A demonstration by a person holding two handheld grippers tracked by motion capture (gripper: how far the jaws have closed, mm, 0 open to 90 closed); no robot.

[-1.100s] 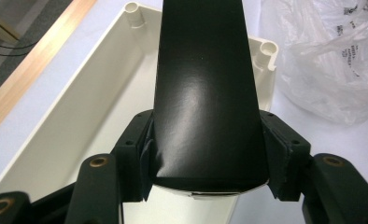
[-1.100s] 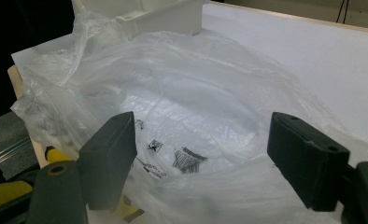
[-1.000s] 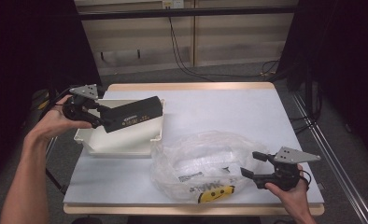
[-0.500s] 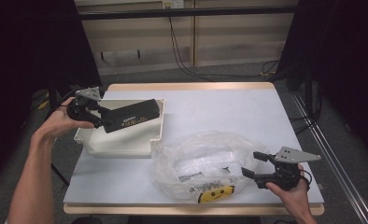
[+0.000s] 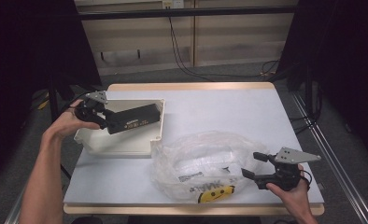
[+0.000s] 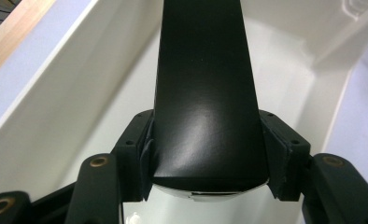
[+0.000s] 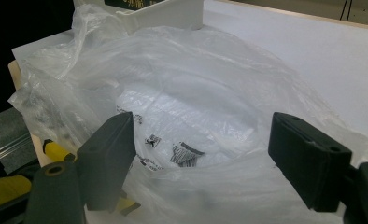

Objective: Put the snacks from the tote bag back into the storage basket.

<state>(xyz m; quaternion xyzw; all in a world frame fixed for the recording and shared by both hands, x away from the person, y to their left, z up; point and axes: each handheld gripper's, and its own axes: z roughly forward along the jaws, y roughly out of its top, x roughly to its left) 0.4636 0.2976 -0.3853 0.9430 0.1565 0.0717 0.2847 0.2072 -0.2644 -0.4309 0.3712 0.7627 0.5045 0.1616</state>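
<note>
Nearest me, my right gripper (image 5: 253,167) waits, fingers spread wide and empty, at the crinkled clear plastic bag (image 5: 205,163) on the matte worktop (image 5: 247,112). Farther off, my left gripper (image 5: 103,119) clamps the smooth black rectangular box (image 5: 134,118), poised over the glossy white bin (image 5: 147,148); releasing it there seems left.

I see a long black bar (image 6: 205,93) with a smooth, semi-gloss plastic look, over a glossy white plastic bin (image 5: 126,140). The bag (image 7: 196,93) is thin, crinkled clear film, and the table (image 5: 229,107) looks matt pale with what seems a wooden edge.
</note>
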